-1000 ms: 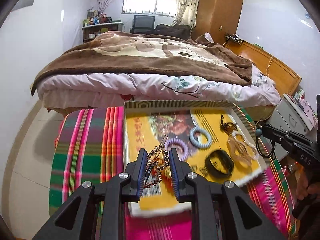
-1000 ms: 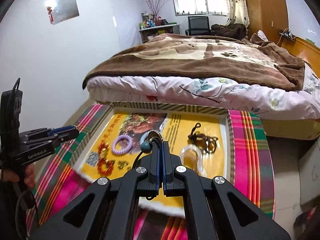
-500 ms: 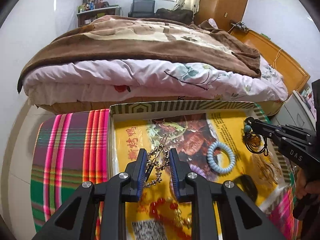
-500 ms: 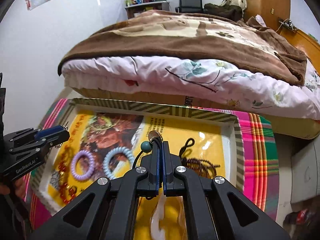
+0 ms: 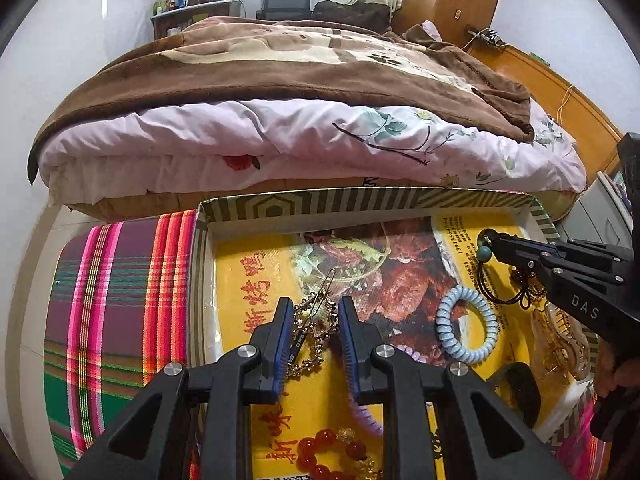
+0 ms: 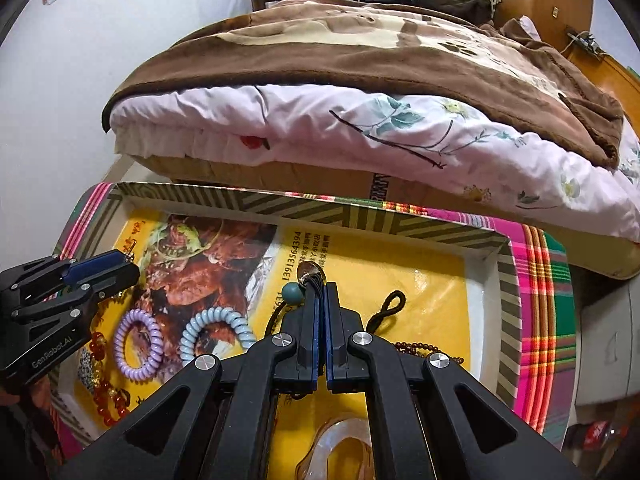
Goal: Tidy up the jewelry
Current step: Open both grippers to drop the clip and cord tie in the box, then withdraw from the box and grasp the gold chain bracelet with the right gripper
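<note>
A shallow tray (image 5: 360,200) with a striped rim and a yellow printed lining lies on a plaid cloth. My left gripper (image 5: 315,301) hangs over the tray's left half, shut on a gold chain hair clip (image 5: 325,286) that sticks out past its fingertips. My right gripper (image 6: 322,287) is shut on a black cord necklace (image 6: 291,293) with a teal bead and a metal pendant, above the tray's middle. In the left wrist view the right gripper (image 5: 494,242) comes in from the right, the cord (image 5: 486,288) dangling below it. The left gripper (image 6: 128,266) shows at the left edge of the right wrist view.
In the tray lie a blue spiral hair tie (image 5: 466,328), a purple spiral tie (image 6: 138,344), a red bead bracelet (image 5: 332,452), a brown bead string (image 6: 424,346), a clear hair claw (image 5: 560,344) and a black bangle (image 5: 516,388). A bed (image 5: 300,132) stands just behind.
Both grippers have come forward and down over the tray, which now fills more of each view. Each still holds its piece of jewelry.
</note>
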`<state>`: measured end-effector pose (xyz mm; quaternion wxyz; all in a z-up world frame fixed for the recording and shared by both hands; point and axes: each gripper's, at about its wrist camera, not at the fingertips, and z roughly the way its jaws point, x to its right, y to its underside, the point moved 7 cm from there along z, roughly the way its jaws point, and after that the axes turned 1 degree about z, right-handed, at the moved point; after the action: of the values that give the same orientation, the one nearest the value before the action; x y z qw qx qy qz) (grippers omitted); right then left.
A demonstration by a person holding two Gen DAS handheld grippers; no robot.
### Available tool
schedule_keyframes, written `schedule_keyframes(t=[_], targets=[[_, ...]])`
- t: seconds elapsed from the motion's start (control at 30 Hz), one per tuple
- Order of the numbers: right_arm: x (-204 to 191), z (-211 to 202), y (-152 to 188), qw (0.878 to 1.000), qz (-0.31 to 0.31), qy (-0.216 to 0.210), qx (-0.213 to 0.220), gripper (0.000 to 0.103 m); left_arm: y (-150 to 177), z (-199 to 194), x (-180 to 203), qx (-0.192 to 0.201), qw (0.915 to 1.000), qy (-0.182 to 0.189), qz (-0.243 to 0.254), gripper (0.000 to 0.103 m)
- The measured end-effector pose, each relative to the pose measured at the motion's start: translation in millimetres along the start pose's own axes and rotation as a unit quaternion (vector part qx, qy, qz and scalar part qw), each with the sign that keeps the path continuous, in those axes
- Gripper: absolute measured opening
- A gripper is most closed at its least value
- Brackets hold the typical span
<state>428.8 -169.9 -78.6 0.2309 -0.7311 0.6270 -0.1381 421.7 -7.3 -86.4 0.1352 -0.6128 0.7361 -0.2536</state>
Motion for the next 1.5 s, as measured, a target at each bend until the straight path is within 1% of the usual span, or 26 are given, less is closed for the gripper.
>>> schedule_keyframes(t=[0.17,0.27,0.33,0.43,0.47,0.53,0.67,0.73,0.97,1.2,1.37,1.5], targets=[[2.4,7.7,2.7,1.000,0.001,0.002,-0.012,0.002,-0.5,3.8,-1.8,-0.005,1.0000,-0.003,-0.004,0.024],[2.6,9.3,3.7,1.000,-0.004,0.007,-0.013,0.005,0.9,5.3,-0.9,-0.008,1.0000,-0.003,-0.001,0.025],[2.7,7.9,3.3,1.000,-0.003,0.008,-0.009,0.008,0.6,5.1,0.3,-0.008,1.0000,-0.002,-0.001,0.034],[3.5,4.2,1.4,1.000,0.000,0.009,-0.002,0.013,0.2,3.2,1.8,-0.006,1.0000,-0.001,-0.001,0.043],[3.6,2.1,0.8,1.000,0.001,0.008,0.002,0.014,0.4,2.1,2.3,-0.005,1.0000,-0.003,-0.001,0.045],[3.0,-1.0,0.6,1.000,0.003,0.005,0.006,0.014,1.5,-0.7,2.6,-0.004,1.0000,-0.004,-0.001,0.053],[2.2,-10.4,3.1,1.000,0.007,0.005,0.014,0.016,5.2,-10.8,4.9,0.002,1.0000,-0.007,0.003,0.057],[1.4,-17.6,4.7,1.000,0.011,0.001,0.021,0.016,7.4,-19.7,7.6,0.010,0.9998,-0.012,0.009,0.063],[-3.9,-56.7,13.2,0.998,0.019,-0.015,0.054,0.019,17.2,-61.7,21.4,0.039,0.9990,-0.009,0.017,0.063],[-15.3,-98.3,28.3,0.996,0.008,-0.017,0.086,0.020,35.0,-106.8,37.5,0.066,0.9974,-0.008,0.027,0.064],[-20.2,-125.3,43.9,0.994,0.010,-0.027,0.103,0.020,51.0,-134.4,45.3,0.079,0.9966,-0.004,0.026,0.064],[-23.8,-145.0,63.2,0.992,0.014,-0.040,0.115,0.020,67.5,-150.6,52.6,0.084,0.9959,-0.004,0.033,0.064]])
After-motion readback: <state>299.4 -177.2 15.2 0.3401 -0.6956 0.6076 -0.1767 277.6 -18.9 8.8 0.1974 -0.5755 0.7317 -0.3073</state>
